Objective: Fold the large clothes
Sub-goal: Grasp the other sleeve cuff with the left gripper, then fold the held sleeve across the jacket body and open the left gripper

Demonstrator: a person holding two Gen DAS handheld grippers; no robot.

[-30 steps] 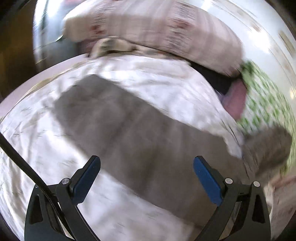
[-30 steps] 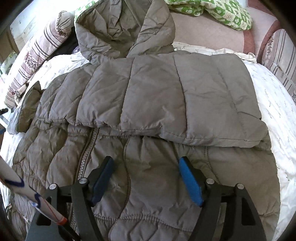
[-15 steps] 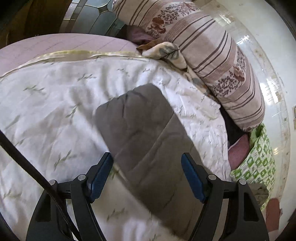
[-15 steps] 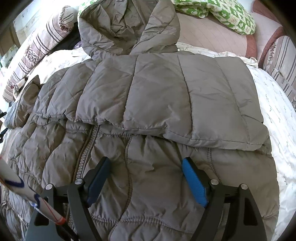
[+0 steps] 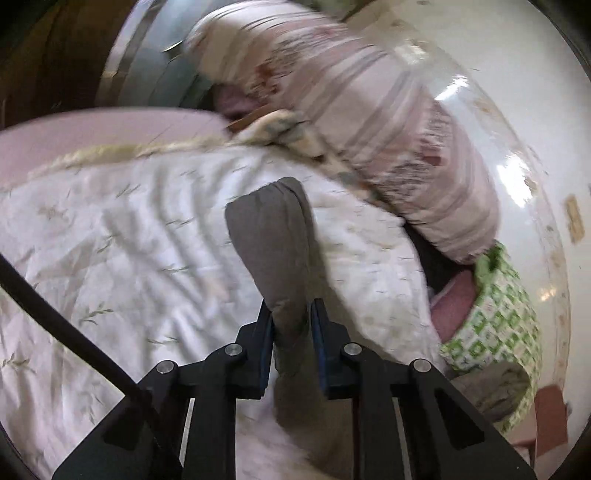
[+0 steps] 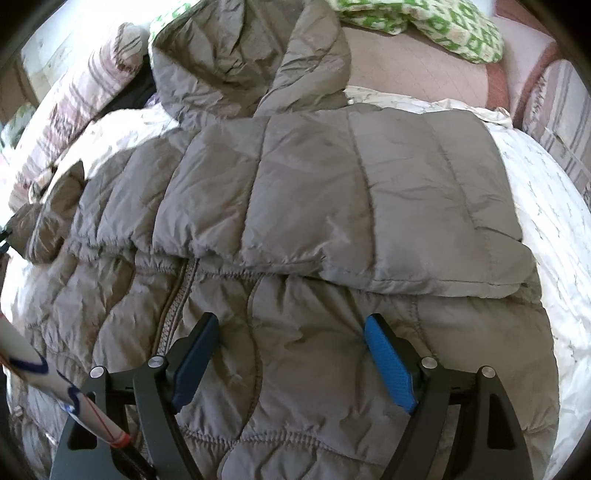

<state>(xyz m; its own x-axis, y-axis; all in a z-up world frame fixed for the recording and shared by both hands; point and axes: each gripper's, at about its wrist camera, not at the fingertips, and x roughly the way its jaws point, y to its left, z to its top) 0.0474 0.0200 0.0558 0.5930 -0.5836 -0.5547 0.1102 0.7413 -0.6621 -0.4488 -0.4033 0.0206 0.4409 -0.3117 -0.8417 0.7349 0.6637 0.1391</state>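
A grey quilted hooded jacket (image 6: pixel 295 206) lies spread on the bed, hood at the far end, one sleeve folded flat across the chest. My left gripper (image 5: pixel 291 314) is shut on the jacket's other sleeve (image 5: pixel 273 240); the cuff end sticks out forward beyond the fingers, above the bedspread. That sleeve shows at the left edge of the right wrist view (image 6: pixel 55 214). My right gripper (image 6: pixel 291 328) is open and empty, hovering over the jacket's lower front next to the zipper (image 6: pixel 177 295).
A white leaf-print bedspread (image 5: pixel 110 258) covers the bed. A striped pillow (image 5: pixel 388 147) lies along the far side by the wall. A green-and-white patterned cloth (image 6: pixel 424 26) sits beyond the hood. A second striped pillow (image 6: pixel 554 110) lies at the right.
My left gripper has closed on the jacket sleeve, which was lying flat between its open fingers before, and has lifted it. My right gripper has stayed open over the jacket.
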